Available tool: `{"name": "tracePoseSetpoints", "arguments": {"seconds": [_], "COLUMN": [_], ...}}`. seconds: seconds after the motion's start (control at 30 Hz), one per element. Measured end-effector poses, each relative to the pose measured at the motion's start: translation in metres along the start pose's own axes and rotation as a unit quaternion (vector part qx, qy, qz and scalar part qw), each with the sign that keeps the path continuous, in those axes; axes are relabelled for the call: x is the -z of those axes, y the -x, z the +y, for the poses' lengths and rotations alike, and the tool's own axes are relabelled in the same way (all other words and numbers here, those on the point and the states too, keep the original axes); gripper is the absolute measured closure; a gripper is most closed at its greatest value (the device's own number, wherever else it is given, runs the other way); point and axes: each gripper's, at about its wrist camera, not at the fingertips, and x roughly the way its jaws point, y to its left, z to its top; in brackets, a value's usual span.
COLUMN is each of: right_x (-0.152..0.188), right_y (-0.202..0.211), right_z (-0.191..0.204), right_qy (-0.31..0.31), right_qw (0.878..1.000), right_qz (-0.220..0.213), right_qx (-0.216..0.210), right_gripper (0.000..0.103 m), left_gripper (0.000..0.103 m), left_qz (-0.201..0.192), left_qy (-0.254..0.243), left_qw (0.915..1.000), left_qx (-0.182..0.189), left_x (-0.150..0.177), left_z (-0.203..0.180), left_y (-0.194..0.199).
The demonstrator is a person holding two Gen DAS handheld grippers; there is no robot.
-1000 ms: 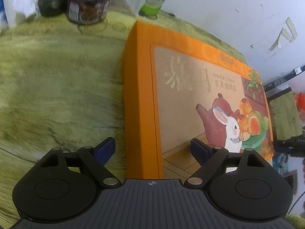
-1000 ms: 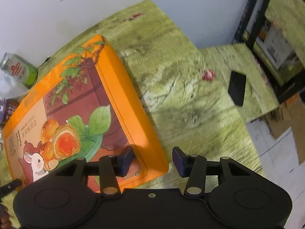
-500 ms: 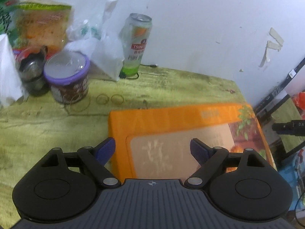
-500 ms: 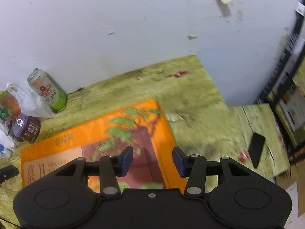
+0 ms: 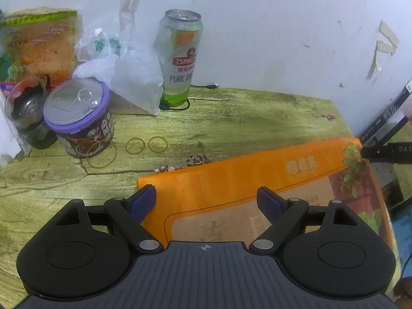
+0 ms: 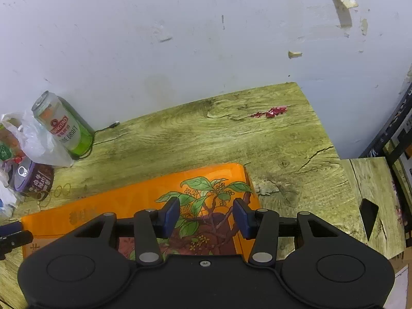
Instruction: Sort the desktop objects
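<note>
Green wood-grain table against a white wall carries a flat orange cardboard gift box near its front edge. Left hand-held gripper and right hand-held gripper hover over opposite ends, jaws wide, empty.

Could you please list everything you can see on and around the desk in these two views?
Gift box: one, orange with leaf print, flat on the near desk.
Beer can: one, silver and green, upright by the wall.
Plastic bag: one, clear white, left of the can.
Tin: one, brown with purple rim, far left.
Rubber bands: at least three, tan, beside the tin.
Snack packet: one, orange and green, back left.
Cable: one, black, by the wall.
Phone: one, black, on the lower side table.
Desk: one, green wood grain.
Left gripper: open, above the box.
Right gripper: open, above the box.
</note>
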Motion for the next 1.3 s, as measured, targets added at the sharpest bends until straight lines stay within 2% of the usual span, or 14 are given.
{"name": "tracePoseSetpoints", "arguments": {"seconds": [0.3, 0.83, 1.3], "right_x": [-0.006, -0.006, -0.008], "right_y": [-0.009, -0.001, -0.006], "right_z": [0.002, 0.016, 0.013], "right_qy": [0.011, 0.044, 0.046], "right_qw": [1.000, 0.999, 0.999], "right_qz": [0.001, -0.008, -0.017], "right_qx": [0.002, 0.007, -0.001], "right_gripper": [0.058, 0.058, 0.058], "left_gripper": [0.016, 0.016, 0.016], "left_qz": [0.003, 0.003, 0.003], "left_qy": [-0.014, -0.020, -0.028], "left_qw": [0.9999, 0.9997, 0.9995], "left_qx": [-0.007, -0.010, -0.015], "left_x": [-0.001, -0.001, -0.001], "left_z": [-0.004, -0.005, -0.007], "left_y": [-0.001, -0.002, -0.002]}}
